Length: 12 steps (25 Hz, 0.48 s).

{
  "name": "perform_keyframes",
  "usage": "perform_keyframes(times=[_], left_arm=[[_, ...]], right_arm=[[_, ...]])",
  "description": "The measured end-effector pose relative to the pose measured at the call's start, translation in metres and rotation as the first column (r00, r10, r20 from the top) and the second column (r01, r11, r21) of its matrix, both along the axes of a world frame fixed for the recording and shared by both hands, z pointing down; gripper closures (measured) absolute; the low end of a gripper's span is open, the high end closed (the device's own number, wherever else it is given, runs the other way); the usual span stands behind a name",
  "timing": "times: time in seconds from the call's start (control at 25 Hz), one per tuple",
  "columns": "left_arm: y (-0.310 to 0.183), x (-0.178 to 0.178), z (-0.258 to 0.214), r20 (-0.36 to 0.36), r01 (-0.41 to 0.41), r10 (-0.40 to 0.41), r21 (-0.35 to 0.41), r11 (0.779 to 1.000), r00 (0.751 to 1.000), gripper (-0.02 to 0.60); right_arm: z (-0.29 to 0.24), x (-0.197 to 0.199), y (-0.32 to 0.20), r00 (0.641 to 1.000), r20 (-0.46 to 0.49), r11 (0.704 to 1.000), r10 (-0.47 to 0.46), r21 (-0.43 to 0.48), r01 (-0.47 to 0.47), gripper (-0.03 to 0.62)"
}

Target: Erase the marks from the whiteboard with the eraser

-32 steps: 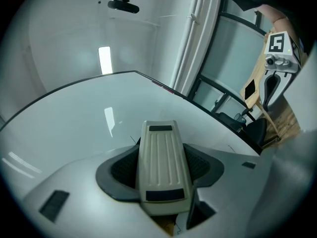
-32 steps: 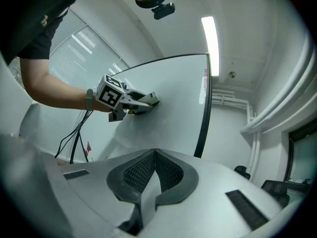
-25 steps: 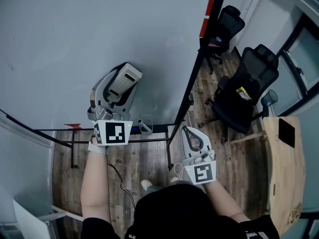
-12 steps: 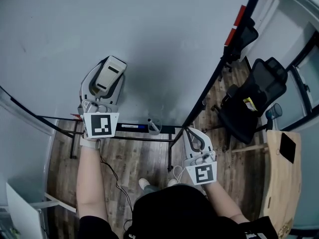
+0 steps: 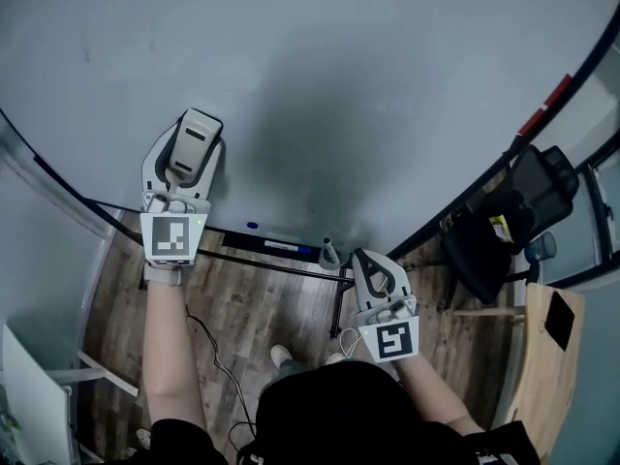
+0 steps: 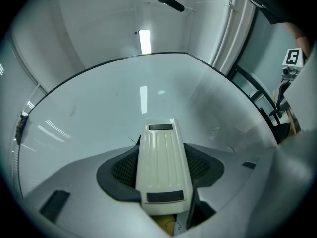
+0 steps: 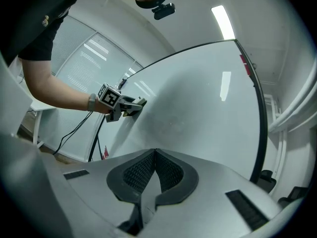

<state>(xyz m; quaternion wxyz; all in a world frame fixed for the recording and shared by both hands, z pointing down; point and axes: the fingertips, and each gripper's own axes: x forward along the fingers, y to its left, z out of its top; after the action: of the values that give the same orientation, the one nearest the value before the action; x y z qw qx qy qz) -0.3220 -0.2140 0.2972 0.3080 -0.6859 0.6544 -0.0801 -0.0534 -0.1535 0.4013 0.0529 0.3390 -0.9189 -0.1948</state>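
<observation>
Left tool (image 5: 184,149) holds the eraser (image 5: 192,132) on the whiteboard (image 5: 368,76); right tool (image 5: 376,271) is idle.
Head view: the eraser lies flat on the board, its long axis running forward from the left tool; the right tool hangs below the board's edge. Left gripper view: jaws clamped on the eraser's sides. Right gripper view: jaws together, nothing between, board well ahead.

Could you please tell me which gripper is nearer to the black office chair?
Right. The right gripper, shut, hangs below the whiteboard edge, toward the chair; the left gripper holds the eraser on it, farther away.
</observation>
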Motion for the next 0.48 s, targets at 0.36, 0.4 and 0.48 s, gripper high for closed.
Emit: perform_keyframes(times=[0.36, 0.4, 0.48], left_arm=[[0.006, -0.064, 0.054, 0.009, 0.033, -0.033, -0.074, 0.997, 0.999, 0.314], [0.007, -0.069, 0.062, 0.011, 0.039, -0.038, -0.088, 0.995, 0.999, 0.314], [0.007, -0.078, 0.078, 0.02, 0.053, -0.051, -0.118, 0.992, 0.999, 0.314]], right_arm=[[0.012, -0.06, -0.008, 0.998, -0.031, 0.999, -0.054, -0.013, 0.053, 0.566], [0.014, -0.065, -0.008, 0.998, -0.034, 0.998, -0.057, -0.015, 0.056, 0.565], [0.017, -0.074, -0.009, 0.997, -0.043, 0.998, -0.063, -0.022, 0.062, 0.565]])
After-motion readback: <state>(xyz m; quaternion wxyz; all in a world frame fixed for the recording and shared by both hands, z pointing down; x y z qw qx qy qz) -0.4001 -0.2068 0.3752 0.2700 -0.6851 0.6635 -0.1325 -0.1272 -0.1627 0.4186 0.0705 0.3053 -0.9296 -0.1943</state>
